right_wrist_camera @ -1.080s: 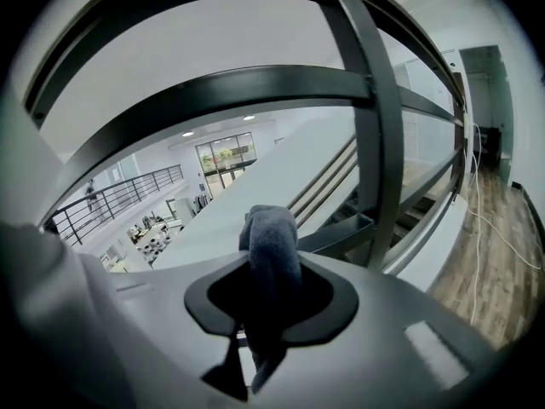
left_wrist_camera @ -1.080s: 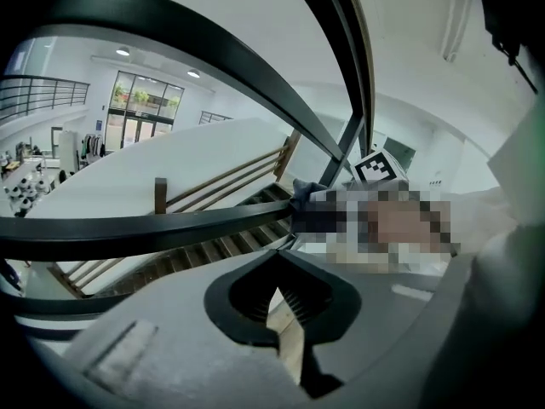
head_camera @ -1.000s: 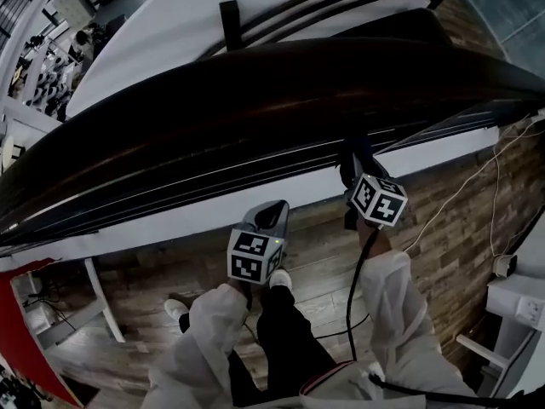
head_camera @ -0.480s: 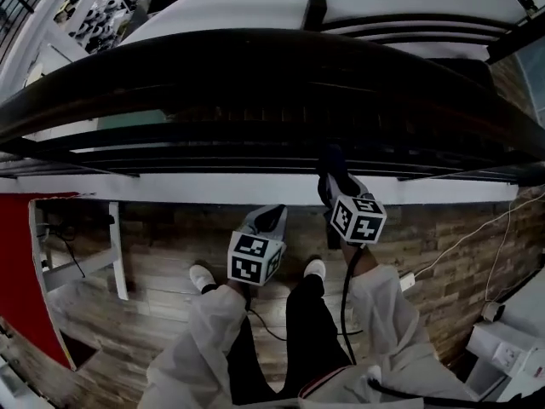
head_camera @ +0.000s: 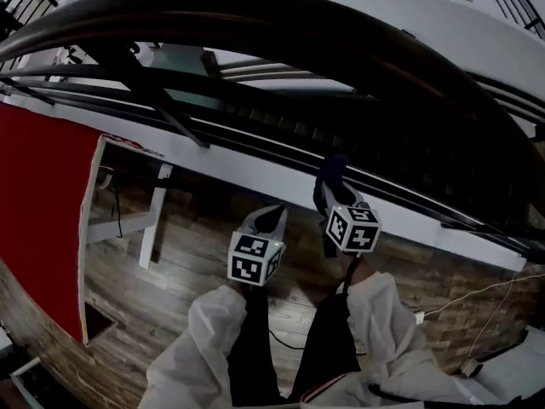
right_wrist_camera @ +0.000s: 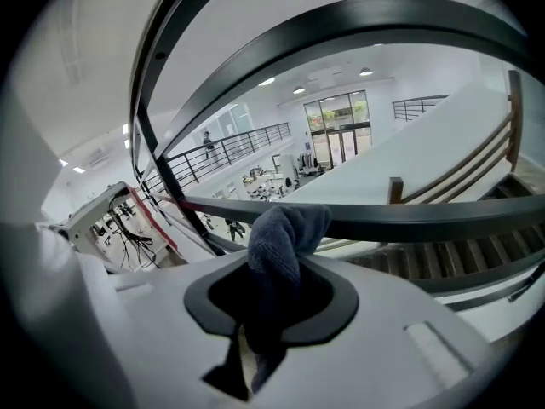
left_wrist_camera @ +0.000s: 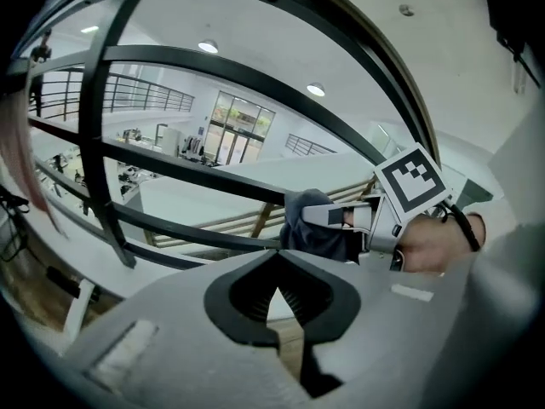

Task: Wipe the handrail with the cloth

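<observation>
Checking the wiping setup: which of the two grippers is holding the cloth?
The right gripper: a dark cloth is pinched between its jaws, while the left gripper is shut on nothing.

The handrail [head_camera: 281, 25] was a broad, dark, glossy band that swept in a curve across the top of the head view, above thinner dark bars. The cloth [right_wrist_camera: 285, 233], dark blue-grey and nubby, was bunched and clamped between the jaws of the right gripper [right_wrist_camera: 271, 309], its upper fold standing upright beyond them, below the handrail; contact with any bar could not be told.
</observation>
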`<state>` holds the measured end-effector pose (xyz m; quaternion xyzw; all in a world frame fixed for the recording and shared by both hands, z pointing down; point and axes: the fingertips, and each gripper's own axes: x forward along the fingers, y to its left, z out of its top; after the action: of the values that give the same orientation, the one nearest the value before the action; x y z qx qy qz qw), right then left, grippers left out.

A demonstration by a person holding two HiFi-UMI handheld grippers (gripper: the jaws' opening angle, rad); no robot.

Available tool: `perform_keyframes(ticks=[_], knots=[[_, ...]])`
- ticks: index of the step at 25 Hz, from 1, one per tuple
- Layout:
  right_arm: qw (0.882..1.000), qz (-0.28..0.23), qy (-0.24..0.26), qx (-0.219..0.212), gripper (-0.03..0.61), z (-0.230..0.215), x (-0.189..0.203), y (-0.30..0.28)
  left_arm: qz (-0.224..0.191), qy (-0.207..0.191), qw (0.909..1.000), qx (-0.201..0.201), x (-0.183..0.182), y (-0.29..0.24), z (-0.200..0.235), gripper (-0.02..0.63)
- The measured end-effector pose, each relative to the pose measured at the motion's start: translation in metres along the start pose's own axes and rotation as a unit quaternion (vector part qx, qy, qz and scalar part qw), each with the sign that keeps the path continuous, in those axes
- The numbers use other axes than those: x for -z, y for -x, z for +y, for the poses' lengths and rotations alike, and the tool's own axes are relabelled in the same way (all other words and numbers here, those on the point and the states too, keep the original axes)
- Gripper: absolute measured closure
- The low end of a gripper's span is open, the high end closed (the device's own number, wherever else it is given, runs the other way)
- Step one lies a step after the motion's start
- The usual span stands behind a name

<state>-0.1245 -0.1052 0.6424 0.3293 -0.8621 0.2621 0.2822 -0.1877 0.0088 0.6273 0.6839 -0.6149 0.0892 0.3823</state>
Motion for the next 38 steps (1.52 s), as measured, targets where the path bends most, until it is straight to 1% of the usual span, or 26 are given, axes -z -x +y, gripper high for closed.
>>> perform_keyframes(ticks=[3,6,12,16,19,23,27,32,38], knots=[[1.0,0.013,0.018,-0.022,0.499,0.054,0.002,-0.035,-0.015,0.025,0.9991,-0.03,0.001,0.025,0.06,0.611],[0.998,0.026,0.03,-0.045,0.499,0.1,0.005,-0.063,-0.026,0.046,0.9969,-0.057,0.004,0.044,0.105,0.611],[0.996,0.038,0.038,-0.078,0.499,0.184,0.014,-0.123,-0.043,0.065,0.9929,-0.09,0.008,0.069,0.188,0.611],[0.994,0.043,0.043,-0.093,0.499,0.224,0.018,-0.162,-0.05,0.077,0.9901,-0.106,0.013,0.075,0.233,0.611],[0.993,0.05,0.044,-0.098,0.499,0.244,0.022,-0.194,-0.052,0.08,0.9889,-0.114,0.016,0.072,0.263,0.611],[0.992,0.064,0.044,-0.104,0.498,0.261,0.028,-0.239,-0.048,0.094,0.9871,-0.12,0.019,0.06,0.296,0.611],[0.993,0.061,0.032,-0.097,0.499,0.269,0.027,-0.273,-0.049,0.099,0.9866,-0.12,0.022,0.05,0.316,0.611],[0.993,0.058,0.037,-0.1,0.499,0.281,0.021,-0.305,-0.063,0.101,0.9848,-0.127,0.016,0.049,0.337,0.611],[0.992,0.067,0.038,-0.102,0.499,0.296,0.019,-0.328,-0.064,0.101,0.9845,-0.129,0.013,0.05,0.347,0.611]])
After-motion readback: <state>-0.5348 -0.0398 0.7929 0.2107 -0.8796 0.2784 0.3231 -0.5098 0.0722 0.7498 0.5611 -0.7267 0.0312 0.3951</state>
